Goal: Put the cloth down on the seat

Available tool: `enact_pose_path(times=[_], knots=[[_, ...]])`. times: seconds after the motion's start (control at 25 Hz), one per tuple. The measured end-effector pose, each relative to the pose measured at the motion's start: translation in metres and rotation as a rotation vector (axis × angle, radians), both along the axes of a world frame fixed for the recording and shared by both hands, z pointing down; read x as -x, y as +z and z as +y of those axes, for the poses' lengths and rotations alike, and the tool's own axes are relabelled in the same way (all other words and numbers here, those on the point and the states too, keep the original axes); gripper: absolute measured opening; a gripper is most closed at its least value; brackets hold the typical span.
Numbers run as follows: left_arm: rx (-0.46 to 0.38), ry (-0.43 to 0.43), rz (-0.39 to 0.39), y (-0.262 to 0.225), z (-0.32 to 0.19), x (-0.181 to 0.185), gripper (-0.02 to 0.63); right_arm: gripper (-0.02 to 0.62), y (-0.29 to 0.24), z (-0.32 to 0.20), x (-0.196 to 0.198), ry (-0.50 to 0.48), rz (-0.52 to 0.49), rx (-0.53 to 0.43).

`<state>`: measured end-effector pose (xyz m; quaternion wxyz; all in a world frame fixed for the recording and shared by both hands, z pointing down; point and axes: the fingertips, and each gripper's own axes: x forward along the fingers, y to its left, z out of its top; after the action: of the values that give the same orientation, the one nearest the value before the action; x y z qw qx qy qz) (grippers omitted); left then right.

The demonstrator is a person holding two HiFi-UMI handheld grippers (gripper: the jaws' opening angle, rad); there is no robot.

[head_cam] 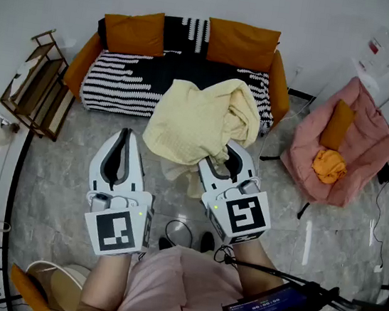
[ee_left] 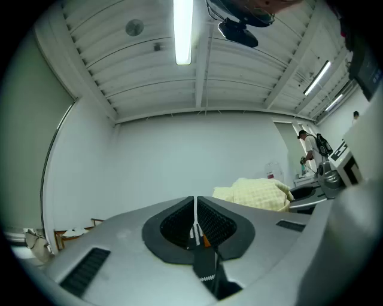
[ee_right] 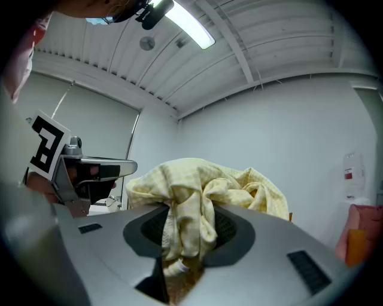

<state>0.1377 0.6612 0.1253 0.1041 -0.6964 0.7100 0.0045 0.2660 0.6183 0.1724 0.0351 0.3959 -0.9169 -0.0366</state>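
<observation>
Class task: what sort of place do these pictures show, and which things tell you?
Probably a living room, perhaps staged in a studio: a striped sofa with orange cushions, a pink armchair and a wooden rack, under a strip light.

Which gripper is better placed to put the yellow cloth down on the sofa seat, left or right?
Right. The right gripper is shut on the yellow cloth, held up near the striped sofa seat. The left gripper is shut on nothing, so it would probably need to take the cloth first.
</observation>
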Motion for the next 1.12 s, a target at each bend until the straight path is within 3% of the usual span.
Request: enact_pose_path(times=[0.44,0.72,0.92,1.12], knots=[[0.004,-0.002,-0.008,-0.005,0.006,0.018,0.025,0.126,-0.006,0.002,0.012,0.021,-0.021,0.006],[-0.007,0.002,-0.01,0.008,0.025,0.069,0.025,0.127,-0.002,0.016,0.053,0.038,-0.03,-0.023],[0.02,0.0,0.022,0.018,0.021,0.08,0.025,0.127,-0.007,0.011,0.064,0.042,-0.04,-0.031],[0.032,-0.015,0.002,0.034,0.003,0.1,0.025,0.127,0.0,-0.009,0.081,0.028,-0.037,-0.027]])
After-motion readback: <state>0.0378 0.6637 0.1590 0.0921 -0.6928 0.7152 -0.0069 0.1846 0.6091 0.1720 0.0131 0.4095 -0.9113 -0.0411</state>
